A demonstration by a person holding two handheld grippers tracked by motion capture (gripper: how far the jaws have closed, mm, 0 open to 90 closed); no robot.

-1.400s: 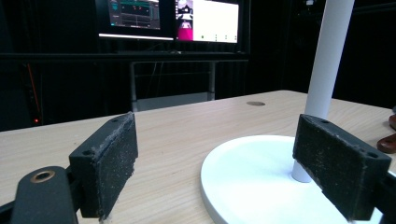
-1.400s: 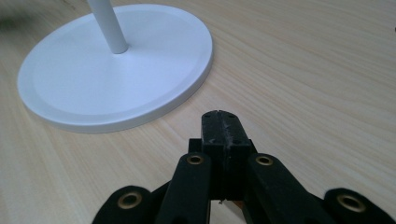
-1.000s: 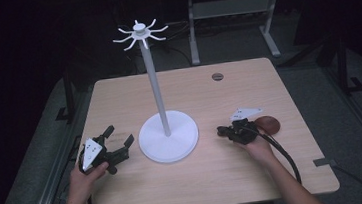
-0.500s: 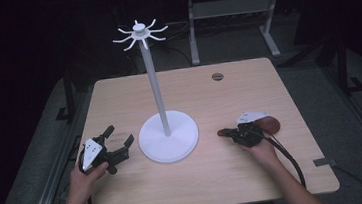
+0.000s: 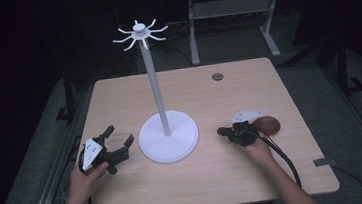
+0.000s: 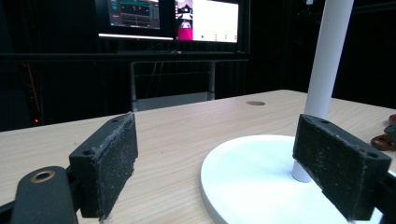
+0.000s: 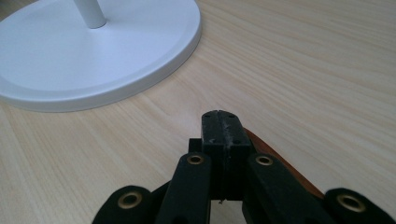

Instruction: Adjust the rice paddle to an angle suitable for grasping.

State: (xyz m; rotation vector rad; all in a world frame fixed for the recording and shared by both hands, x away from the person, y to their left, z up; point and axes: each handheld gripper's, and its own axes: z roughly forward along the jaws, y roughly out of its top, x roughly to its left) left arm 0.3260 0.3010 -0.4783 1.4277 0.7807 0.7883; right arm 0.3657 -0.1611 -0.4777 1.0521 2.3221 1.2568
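Observation:
A white stand rises from a round base (image 5: 168,136) in the middle of the wooden table; its thin pole (image 5: 152,79) ends in a ring of hooks (image 5: 138,33). My left gripper (image 5: 120,136) rests left of the base, open, with nothing between its pads (image 6: 112,163); the base (image 6: 252,177) lies just beyond them. Right of the base my right gripper (image 5: 220,131) points toward the base (image 7: 93,51), jaws shut (image 7: 220,122) with nothing seen between them. A flat reddish-brown object (image 5: 267,124) lies on the table behind and partly under that gripper (image 7: 280,161).
A round cable hole (image 5: 217,76) sits near the table's far edge. A metal frame (image 5: 230,12) stands on the dark floor behind the table. Lit monitors (image 6: 168,16) show beyond it. The right gripper's cable (image 5: 280,158) trails toward the front edge.
The right hand has shifted and turned a little beside the brown object. The left gripper and the stand have not moved.

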